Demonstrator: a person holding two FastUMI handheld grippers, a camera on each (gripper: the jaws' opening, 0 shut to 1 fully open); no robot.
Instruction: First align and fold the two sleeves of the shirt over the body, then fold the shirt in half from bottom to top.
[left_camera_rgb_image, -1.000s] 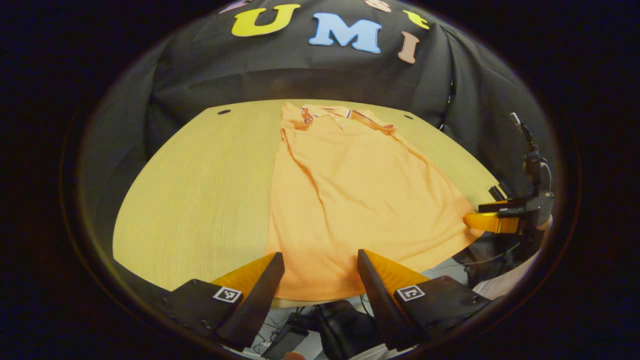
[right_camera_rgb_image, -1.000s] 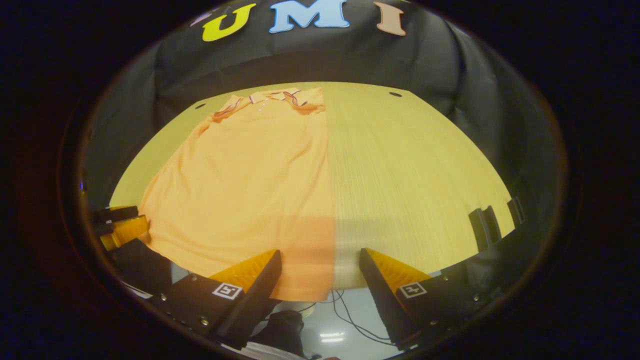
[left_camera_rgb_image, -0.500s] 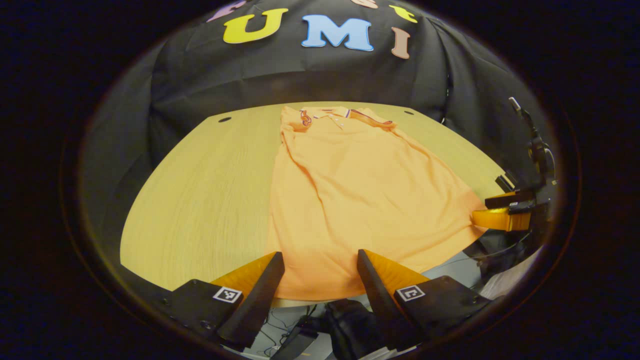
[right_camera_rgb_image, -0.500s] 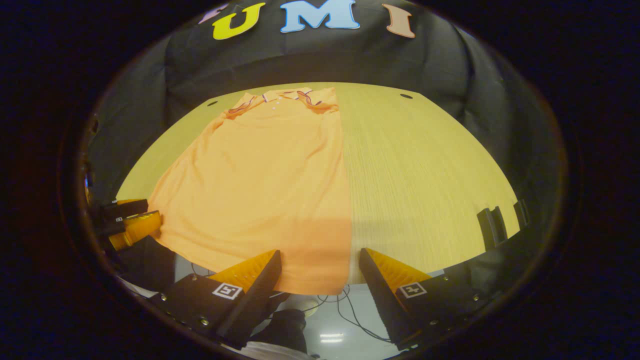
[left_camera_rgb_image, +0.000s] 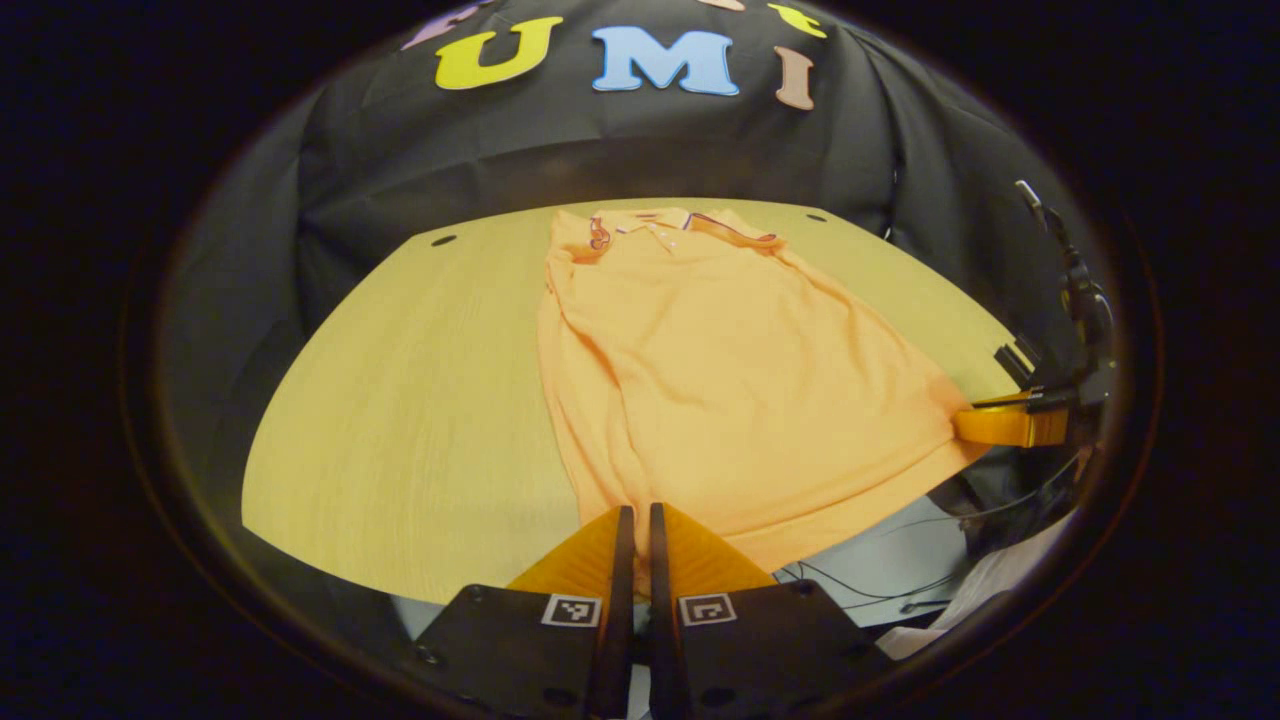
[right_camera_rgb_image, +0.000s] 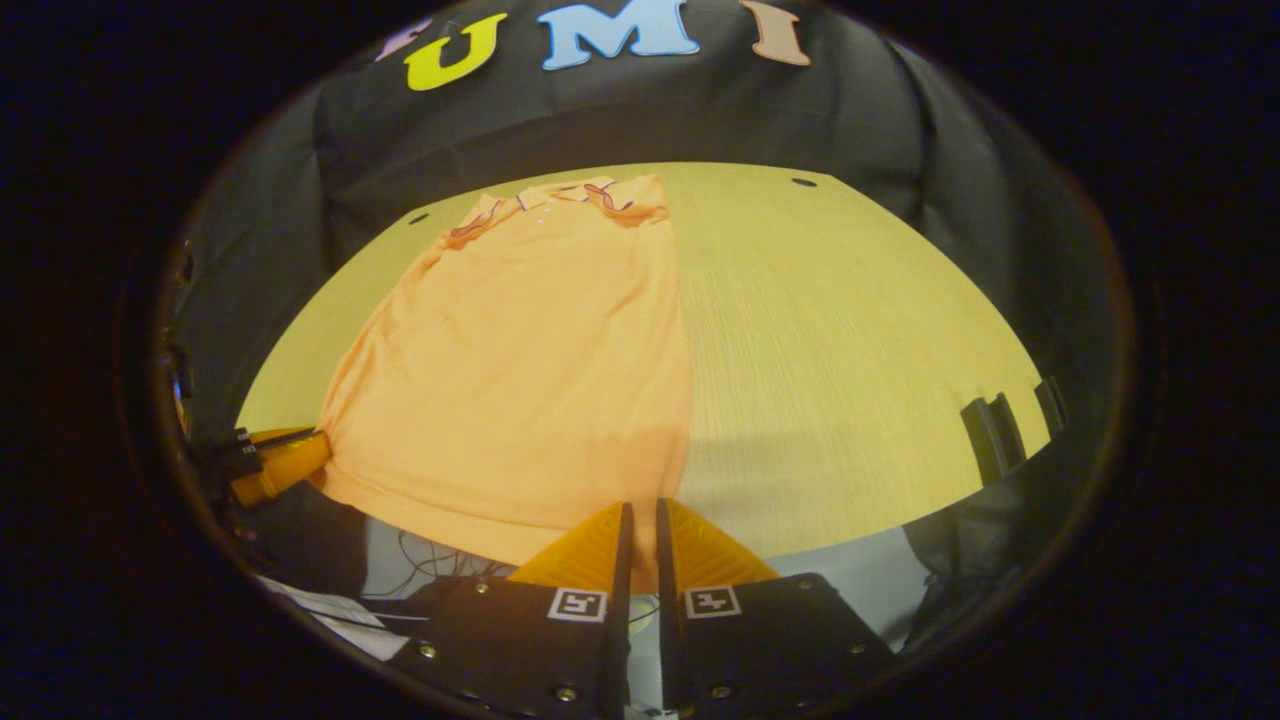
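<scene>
So by this point you had the sleeve part looking done, as far as I could judge: the orange shirt (left_camera_rgb_image: 720, 380) lay on the tabletop (left_camera_rgb_image: 400, 400) as a long narrow shape with no sleeve sticking out past either side, collar (left_camera_rgb_image: 650, 222) up at the far edge and the bottom hem hanging a bit over the near edge. In the left gripper view your left gripper (left_camera_rgb_image: 635, 525) had its 2 fingers pinched nearly together on the hem near the shirt's left bottom corner, with only a thin strip of orange cloth between them, so I read that as a real grab. Same story in the right gripper view: your right gripper (right_camera_rgb_image: 640, 520) was closed down to a sliver on the hem (right_camera_rgb_image: 560, 530) at the other bottom corner, right by the shirt's straight right side. You could also spot the right gripper out at the shirt's far corner from the left gripper view, though its jaws weren't readable from there. The cloth looked a bit rumpled along the left side, not perfectly flat. What was left, I'd say, was the whole second step: the bottom-to-top fold hadn't happened, since the shirt was lying full length. Both corners in hand looked like the setup for carrying the hem up to the collar.
</scene>
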